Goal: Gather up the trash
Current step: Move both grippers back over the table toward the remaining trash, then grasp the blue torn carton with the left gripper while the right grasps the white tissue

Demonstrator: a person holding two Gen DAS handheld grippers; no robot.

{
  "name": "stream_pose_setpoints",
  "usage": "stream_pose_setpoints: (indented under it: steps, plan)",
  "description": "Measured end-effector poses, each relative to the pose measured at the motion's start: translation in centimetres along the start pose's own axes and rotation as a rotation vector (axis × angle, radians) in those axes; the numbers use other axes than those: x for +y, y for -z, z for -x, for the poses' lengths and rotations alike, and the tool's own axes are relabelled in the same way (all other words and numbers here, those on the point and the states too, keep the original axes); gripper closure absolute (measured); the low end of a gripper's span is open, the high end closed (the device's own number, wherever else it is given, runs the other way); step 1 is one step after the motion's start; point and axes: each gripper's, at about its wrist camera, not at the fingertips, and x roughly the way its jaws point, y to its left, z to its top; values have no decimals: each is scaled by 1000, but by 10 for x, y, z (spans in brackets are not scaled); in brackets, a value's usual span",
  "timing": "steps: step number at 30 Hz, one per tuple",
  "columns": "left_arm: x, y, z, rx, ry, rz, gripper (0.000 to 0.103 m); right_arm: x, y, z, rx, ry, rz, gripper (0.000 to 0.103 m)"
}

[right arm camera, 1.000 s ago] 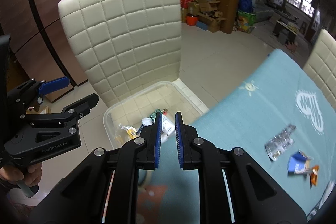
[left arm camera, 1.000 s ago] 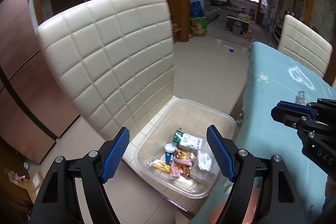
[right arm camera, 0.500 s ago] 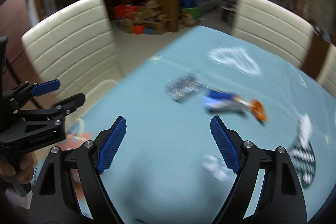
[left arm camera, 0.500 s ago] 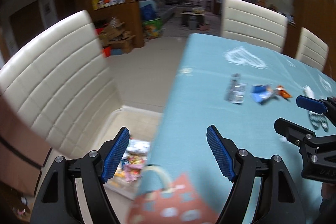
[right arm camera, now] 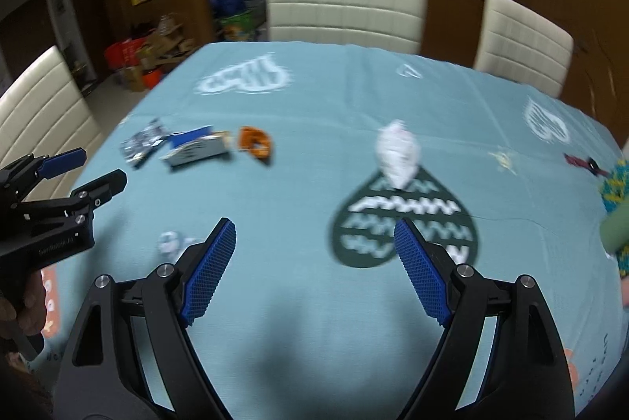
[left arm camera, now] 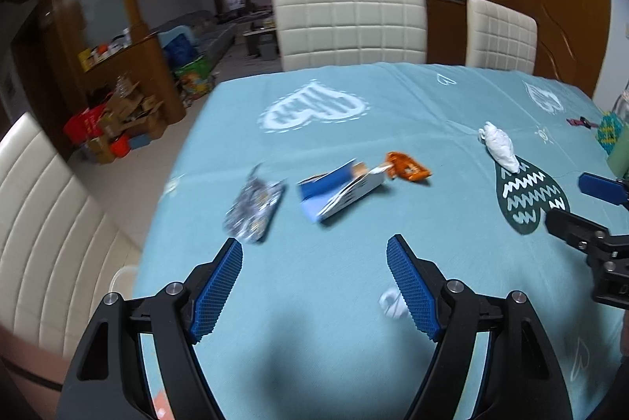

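Reaching over the surface [left arm camera: 354,361] with its soft blue cloth, both tools are empty. The left tool [left arm camera: 314,286] has its blue pads spread wide with nothing between them. The right tool [right arm camera: 314,270] is spread wide too, and it pinches nothing.

The trash lies on the cloth, and none of it is picked up yet. Nearest is a small white crumpled scrap [left arm camera: 391,302], just beside the left tool's right pad. A little farther sit three things in a row: a shiny silver crinkly wrapper [left arm camera: 255,211], a squashed blue and white paper box [left arm camera: 338,194], and a small orange snack packet [left arm camera: 407,166]. The box and the orange packet almost touch. Off to the right lies a white scrunched tissue ball [right arm camera: 397,152], at the top of a dark green heart print [right arm camera: 401,219]. Cream padded chairs [left arm camera: 350,23] stand at the far side.

I think the best way is one piece for each tool. The left tool could go for the silver wrapper or the box. The right tool could go for the tissue. Come down with the pads on both sides of the piece, then squeeze gently. The wrapper is thin and flat, so it may slip. Try not to pinch the cloth.

The pictures are a bit blurry. The words on the box and packets cannot be read.
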Motion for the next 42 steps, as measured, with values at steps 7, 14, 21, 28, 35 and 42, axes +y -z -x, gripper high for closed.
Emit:
stream_pose_setpoints:
  steps: [7,14,21,28,35,42]
  plan:
    - [-15,-29,-36,-5,1,-72,16,-29,-19,-27,13,26,-45,17]
    - [-26,-37,-75,10,-17,-220,12,-42,-37,-68,42,47,-50,16]
    - [-29,-40,-108,33,9,-260,12,-49,-46,-110,83,85,-55,16]
    - [-20,-40,-123,68,83,-172,13,-44,-47,-131,112,73,-46,40]
    - [-22,-34,-114,51,106,-153,29,-41,-45,-125,88,87,-24,84]
    - [-29,-25,-104,86,125,-155,71,-27,-35,-105,85,48,20,90]
